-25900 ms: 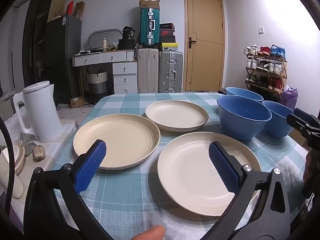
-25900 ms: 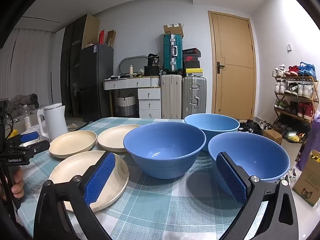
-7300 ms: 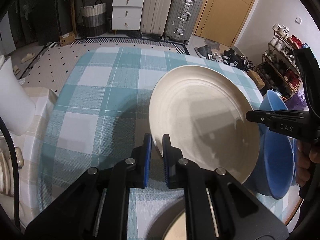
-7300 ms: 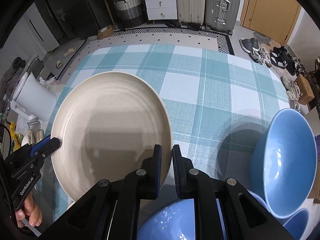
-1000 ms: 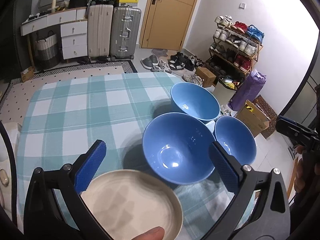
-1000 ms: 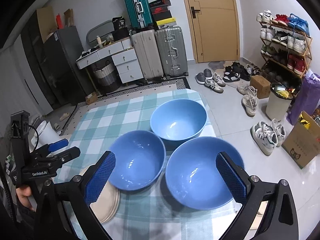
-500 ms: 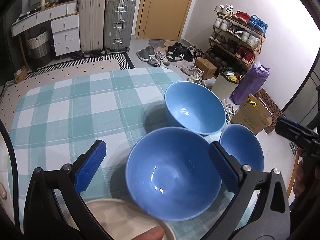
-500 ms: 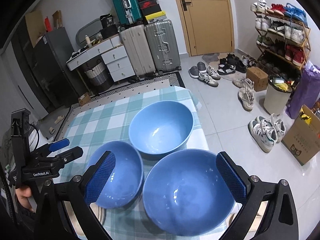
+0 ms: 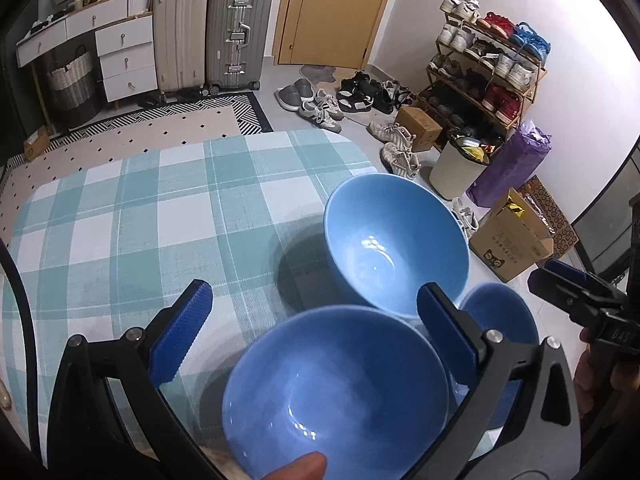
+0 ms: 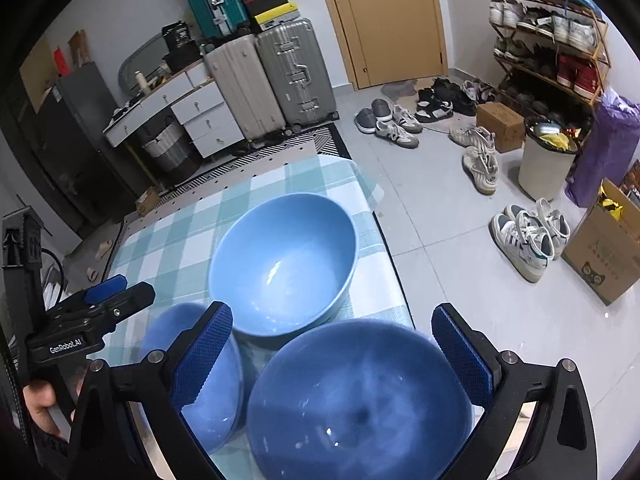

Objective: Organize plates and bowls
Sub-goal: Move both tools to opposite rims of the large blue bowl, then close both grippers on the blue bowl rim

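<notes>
Three blue bowls clustered at the right end of the checked table (image 9: 120,216), both grippers above them.

The left gripper (image 9: 308,324) hangs wide open and empty over the near-left bowl (image 9: 336,392); the right gripper (image 10: 332,348), equally spread and empty, frames the near-right bowl (image 10: 360,396). The far bowl (image 10: 284,264) lies ahead of both, between them. Judged from this, each hand is nearest its own bowl, whose rim lies below and between the pads.
</notes>
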`<state>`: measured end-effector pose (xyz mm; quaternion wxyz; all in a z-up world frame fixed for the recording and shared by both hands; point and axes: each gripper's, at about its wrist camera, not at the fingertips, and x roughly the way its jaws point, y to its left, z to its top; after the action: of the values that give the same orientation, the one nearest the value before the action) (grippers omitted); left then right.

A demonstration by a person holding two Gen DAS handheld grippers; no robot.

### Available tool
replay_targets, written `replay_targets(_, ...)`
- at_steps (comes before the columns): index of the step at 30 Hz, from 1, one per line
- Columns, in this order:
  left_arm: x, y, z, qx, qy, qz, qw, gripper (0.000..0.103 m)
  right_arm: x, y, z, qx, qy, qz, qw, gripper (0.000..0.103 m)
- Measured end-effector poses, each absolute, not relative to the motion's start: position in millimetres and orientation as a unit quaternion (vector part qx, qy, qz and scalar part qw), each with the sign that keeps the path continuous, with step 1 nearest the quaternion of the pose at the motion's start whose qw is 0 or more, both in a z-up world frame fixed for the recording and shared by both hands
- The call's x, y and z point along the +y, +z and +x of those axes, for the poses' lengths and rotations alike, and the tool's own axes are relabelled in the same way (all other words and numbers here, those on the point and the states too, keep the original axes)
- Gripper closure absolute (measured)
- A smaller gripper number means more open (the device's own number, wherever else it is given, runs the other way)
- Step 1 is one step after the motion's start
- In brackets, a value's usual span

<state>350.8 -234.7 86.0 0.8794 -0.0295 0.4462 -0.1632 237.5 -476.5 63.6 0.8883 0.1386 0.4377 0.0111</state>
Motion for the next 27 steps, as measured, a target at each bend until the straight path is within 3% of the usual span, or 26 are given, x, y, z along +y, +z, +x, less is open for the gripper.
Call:
replay_targets(5,-243.7,74.9,373.2,0.457,-0.161,-0.025,0.874,0.001,-483.2,51.3,253.7,0.447,0.01,0.146,0.882,0.002)
replay_targets(11,-251.0,60.5,390.3,0.467,-0.156,-0.018,0.87,0.005,-484.9,35.8,273.7,0.463,0.012,0.151,0.873,0.013)
replay_targets(15,-256.6,49.0,402.0,0.481,-0.16,-0.018,0.862,0.022,-483.7,27.8,283.3,0.47,0.02,0.152,0.869,0.016)
replay_targets(27,-266.5,19.4,428.6,0.512,-0.173,-0.034,0.84,0.057,-485.6,1.3,303.3,0.494,0.028,0.162,0.854,0.038)
